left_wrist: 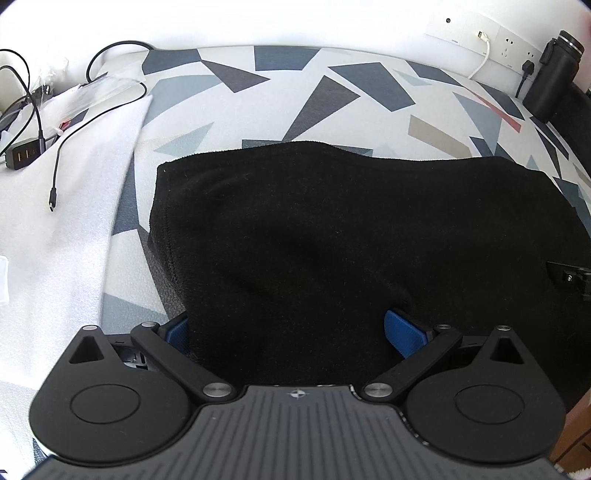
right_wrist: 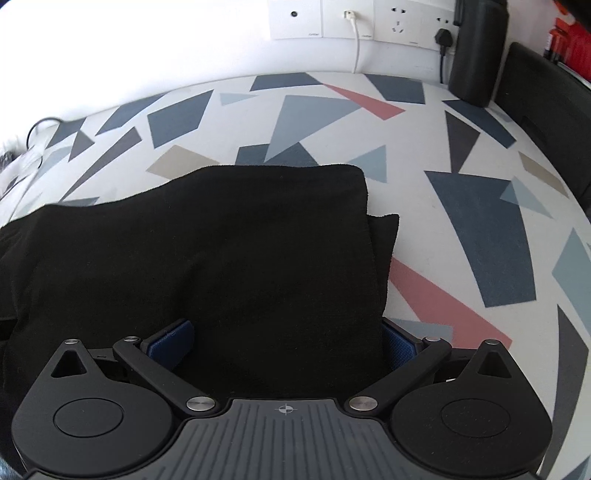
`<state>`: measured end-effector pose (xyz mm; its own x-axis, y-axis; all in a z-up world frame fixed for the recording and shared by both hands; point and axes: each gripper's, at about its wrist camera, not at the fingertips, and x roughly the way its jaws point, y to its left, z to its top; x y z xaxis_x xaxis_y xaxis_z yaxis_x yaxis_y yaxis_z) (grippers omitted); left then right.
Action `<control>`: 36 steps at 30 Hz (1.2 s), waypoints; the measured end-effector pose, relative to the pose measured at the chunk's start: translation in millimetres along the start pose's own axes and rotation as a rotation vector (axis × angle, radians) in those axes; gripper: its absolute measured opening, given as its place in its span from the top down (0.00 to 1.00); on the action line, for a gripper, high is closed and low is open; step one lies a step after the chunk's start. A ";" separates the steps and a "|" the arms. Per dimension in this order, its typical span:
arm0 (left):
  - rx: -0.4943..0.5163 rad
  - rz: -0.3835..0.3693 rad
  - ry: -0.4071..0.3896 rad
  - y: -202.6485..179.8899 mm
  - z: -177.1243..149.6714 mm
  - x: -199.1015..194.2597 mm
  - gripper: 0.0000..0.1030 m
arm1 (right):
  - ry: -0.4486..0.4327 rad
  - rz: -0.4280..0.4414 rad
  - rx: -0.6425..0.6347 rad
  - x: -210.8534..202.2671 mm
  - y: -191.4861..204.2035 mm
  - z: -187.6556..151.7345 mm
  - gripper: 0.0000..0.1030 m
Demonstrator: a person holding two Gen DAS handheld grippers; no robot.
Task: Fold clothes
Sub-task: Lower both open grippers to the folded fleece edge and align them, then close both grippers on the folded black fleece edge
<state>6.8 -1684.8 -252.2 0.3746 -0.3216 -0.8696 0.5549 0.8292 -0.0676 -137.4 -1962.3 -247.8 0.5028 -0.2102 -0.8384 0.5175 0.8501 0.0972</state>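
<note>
Left gripper and right gripper are both spread wide, black garment draped between the blue pads at lower centre; near edge apparently straddled, pinch not yet made.

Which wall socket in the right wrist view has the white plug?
The middle plate holds the white plug. The left plate is unused; the black plug sits further right.

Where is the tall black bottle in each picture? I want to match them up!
Left wrist view: the black bottle stands at the far upper right, against the wall.
Right wrist view: the black bottle stands at the top right, also by the wall.
Shared landmark: the white wall sockets just left of the bottle, with a white cable plugged in.
</note>
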 end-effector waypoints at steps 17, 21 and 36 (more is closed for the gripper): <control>-0.005 0.021 -0.008 -2.0 0.3 0.1 0.00 | -0.005 0.004 -0.042 2.2 12.9 -1.2 0.01; -0.011 0.023 -0.009 -2.8 0.3 0.1 0.00 | -0.008 0.001 -0.041 2.5 13.5 -1.9 0.01; 0.010 -0.131 -0.030 -29.4 2.0 -9.5 0.66 | -0.007 0.121 -0.122 -7.1 59.6 -2.4 0.51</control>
<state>-11.6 -1707.1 -241.0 0.3201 -0.4403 -0.8388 0.6076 0.7747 -0.1748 -111.9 -1909.0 -237.3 0.5610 -0.1060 -0.8210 0.3658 0.9214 0.1310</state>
